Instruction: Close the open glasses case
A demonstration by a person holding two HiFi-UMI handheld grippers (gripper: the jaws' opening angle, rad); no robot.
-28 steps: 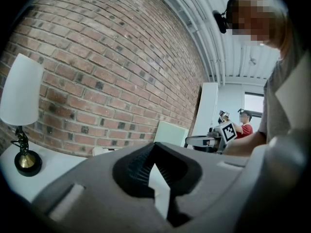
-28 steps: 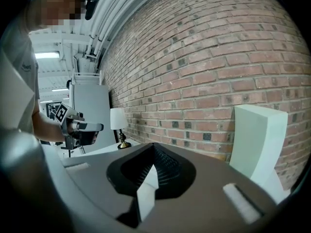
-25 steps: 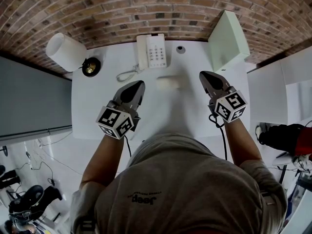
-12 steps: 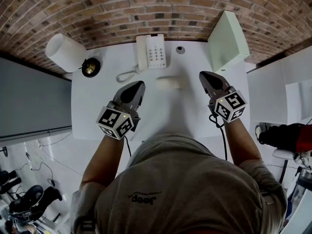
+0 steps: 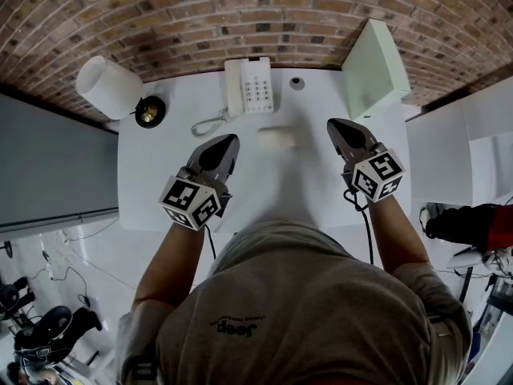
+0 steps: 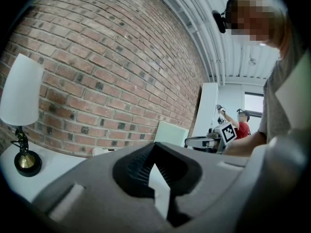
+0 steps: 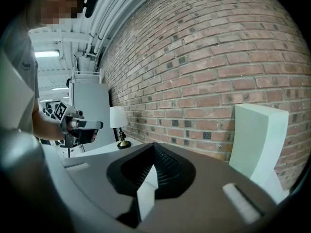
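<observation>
Nothing has shifted since the earlier frames: both grippers hang where they were, and the glasses case (image 5: pixel 277 137) lies in the same spot. It sits on the white table (image 5: pixel 152 183), ahead of the tools and in the gap between their tips, touching neither. The left gripper (image 5: pixel 228 142) is to one side of it and the right gripper (image 5: pixel 334 125) to the other, about equally near. In the head view the case is only a pale, washed-out lump against the tabletop, so I can't say for sure whether its lid stands up or is already down. Neither gripper view catches it at all.

Both tools are empty. The left gripper's own view shows its jaws pressed together at the tips with nothing between them, and the right gripper's view shows the same.

Beyond the case, further out from the tips, a telephone (image 5: pixel 249 85) rests by the brick wall (image 5: pixel 240 14). Past the left gripper's outer side stands a lamp (image 5: pixel 108 87); past the right gripper's outer side leans a pale green box (image 5: pixel 375 66).

With no motion, the task reads as paused, either before the reach or after the job is over. If the lid is still up, closed jaws would do fine for nudging it over while the other tool steadies the base.
</observation>
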